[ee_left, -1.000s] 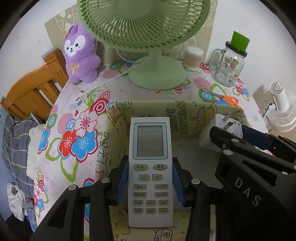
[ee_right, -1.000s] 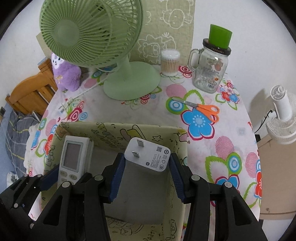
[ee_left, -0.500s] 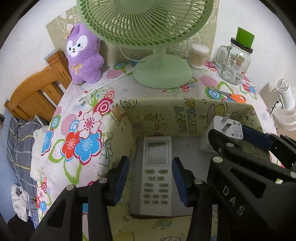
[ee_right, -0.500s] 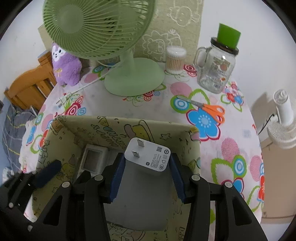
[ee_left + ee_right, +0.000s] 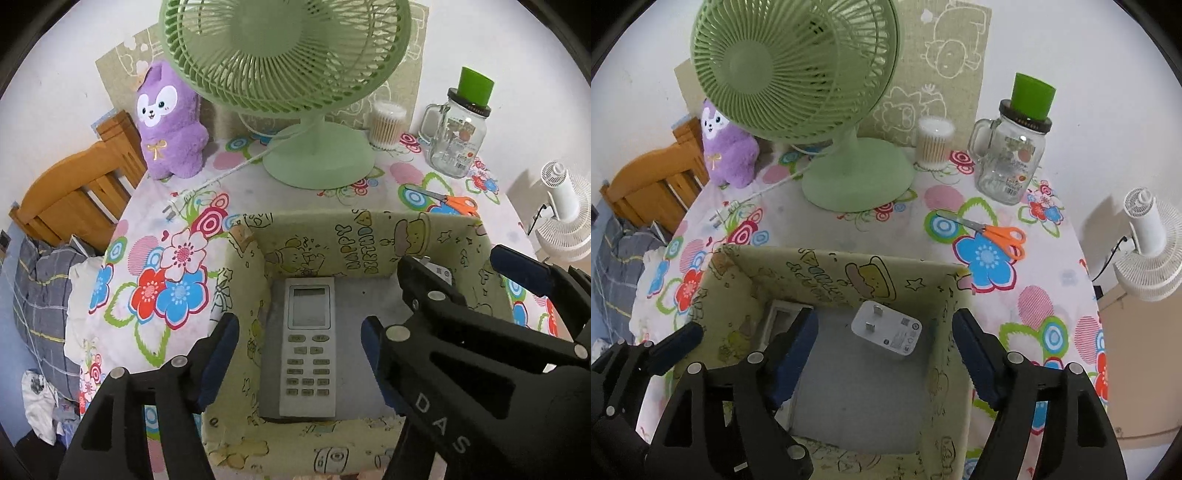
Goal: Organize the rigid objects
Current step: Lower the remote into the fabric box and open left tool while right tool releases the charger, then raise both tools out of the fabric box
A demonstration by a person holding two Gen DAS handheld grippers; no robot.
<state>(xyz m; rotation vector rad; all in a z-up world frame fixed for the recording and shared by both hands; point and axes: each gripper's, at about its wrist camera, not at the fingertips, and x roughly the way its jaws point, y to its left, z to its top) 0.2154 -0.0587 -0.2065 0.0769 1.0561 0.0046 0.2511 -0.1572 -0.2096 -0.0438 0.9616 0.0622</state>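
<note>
Compared with a second ago: white remote control [image 5: 309, 347] no longer clamped in left tongs [image 5: 295, 354], now lying flat on the grey floor of the yellow cartoon-printed box [image 5: 373, 236], screen toward the far wall, buttons toward the camera. Left tongs released and opening at this moment, blue pads standing apart on both sides of the remote, not touching it. White charger plug [image 5: 885, 328] also let go: earlier pinched between the pads of right tongs [image 5: 884, 354], now resting on the box floor near the far wall, two metal prongs pointing up-left, label side with small grey print facing up. Right tongs released as well, opening wide, nothing pressed between the pads.

Remote: long white body, grey display in the upper half, rows of small pale buttons below, lying along the left side of the box. In the right wrist view only its top corner visible behind the left pad of the right tongs. Plug: rounded white block, on the right side of the box floor, apart from the remote.

Box standing on the worktop [image 5: 871, 229] with flowered cloth. Behind it green fan [image 5: 798, 70], glass jar with green lid [image 5: 1012, 158], orange-handled scissors [image 5: 993, 232], purple plush toy [image 5: 170, 122].
</note>
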